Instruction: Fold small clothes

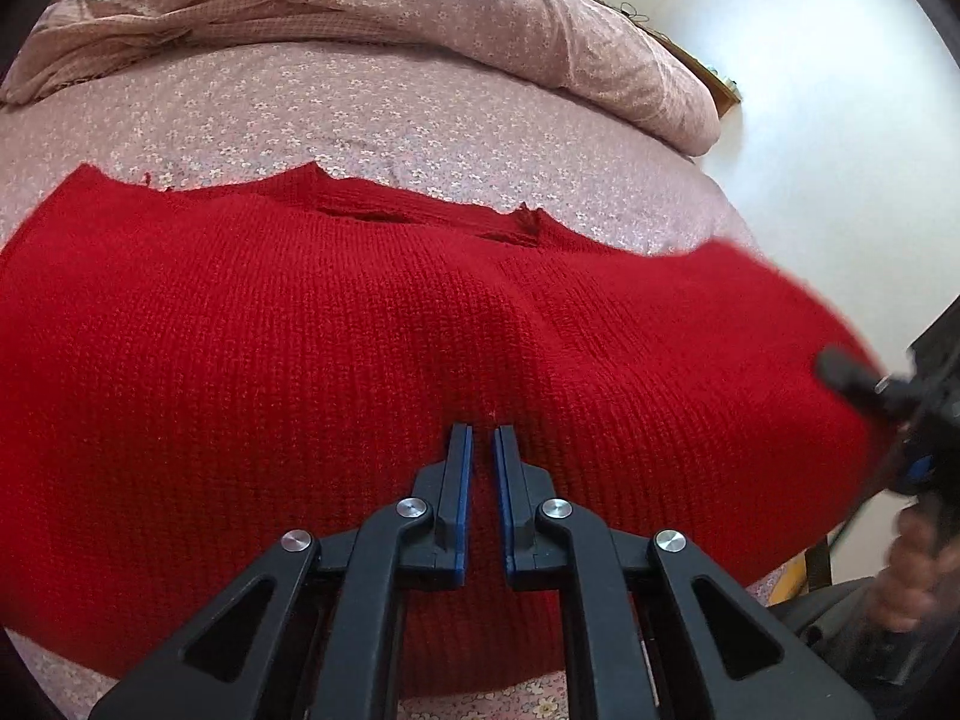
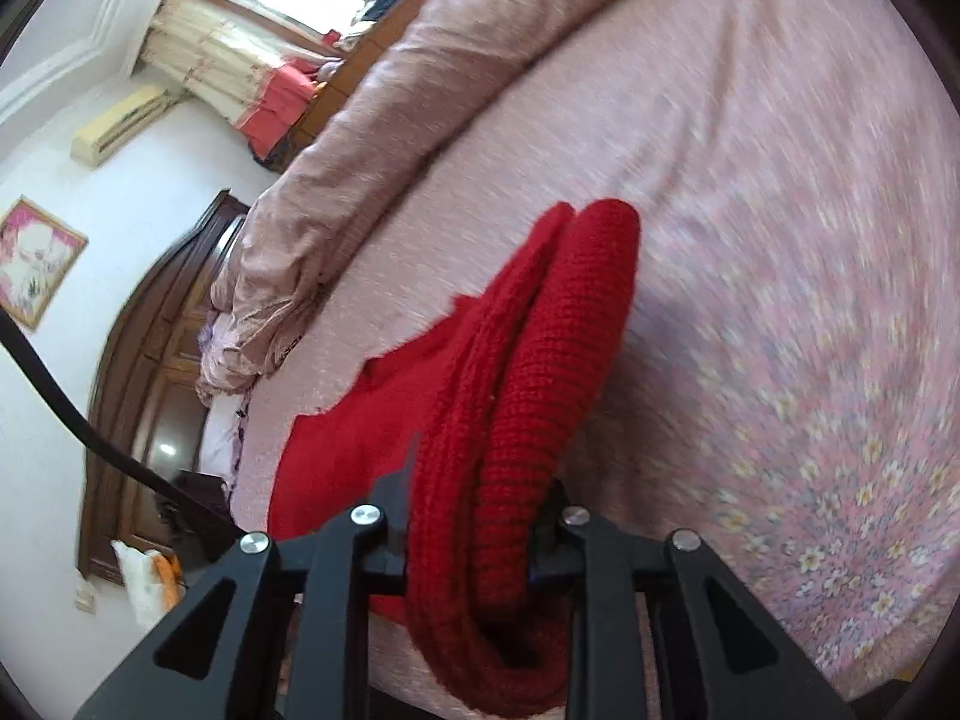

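A: Red knit sweater [image 1: 420,324] spread flat on the bed [image 1: 360,120], filling centre frame in left wrist view; ragged far edge up at 12 o'clock, near hem down at 6.

B: Left tool [image 1: 483,438]?

A: Clenched tight, tips down on the knit at 6 o'clock. Fabric visible in the slit between the blue pads [image 1: 462,480], so probably a thin pinch; hard to confirm.

B: Right tool [image 2: 474,516]?

A: Grasping a thick bunched roll of the same knit, several layers, fabric bulging out toward 12 o'clock in right wrist view. Seen from the left camera, sits at 3 o'clock on the sweater's side edge, blurred.

B: Handling?

A: Soft, floppy, chunky rib knit. Light but bulky, likely stretches and sags under own weight. Grippy on pads, no slip risk. Loose threads at the frayed edge, snag risk.

B: Best hold?

A: Hem or side seam, both layers together. Single-layer pinch likely drags only the top ply.
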